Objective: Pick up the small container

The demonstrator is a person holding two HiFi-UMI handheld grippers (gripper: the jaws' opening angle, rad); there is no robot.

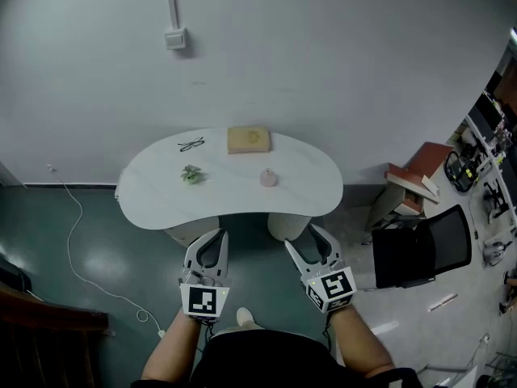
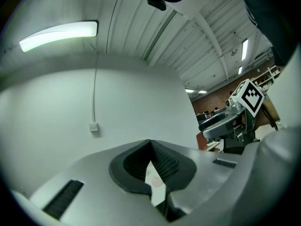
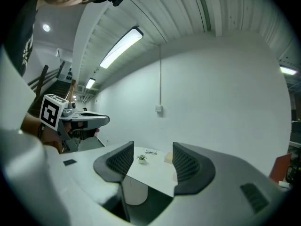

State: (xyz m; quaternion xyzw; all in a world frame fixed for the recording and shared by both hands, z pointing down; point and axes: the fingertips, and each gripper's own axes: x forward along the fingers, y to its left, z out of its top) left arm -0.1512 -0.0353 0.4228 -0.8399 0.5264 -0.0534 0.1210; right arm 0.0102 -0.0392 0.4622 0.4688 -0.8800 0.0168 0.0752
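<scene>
As the head view showed it, the container stood on the white table, right of centre. A plant sat well to its left, a tan box behind it near the wall, and glasses beside the box; nothing touched the container. Both grippers hung short of the table's near edge, close to the person's body, the left gripper with its tips together and the right gripper spread. In the left gripper view the jaws met at their tips and held nothing; a pale pink blur, probably the container, showed through the slit below them. In the right gripper view the jaws stood wide apart and bare, framing the table top with plant, glasses and box; the container could not be made out there. The task seemed to be at its very start, the approach not yet made. The next move would likely call for the right gripper, spread and nearer the container, to reach over the edge, settle a jaw on either side and close gently, since so small a thing might tip if nudged.
</scene>
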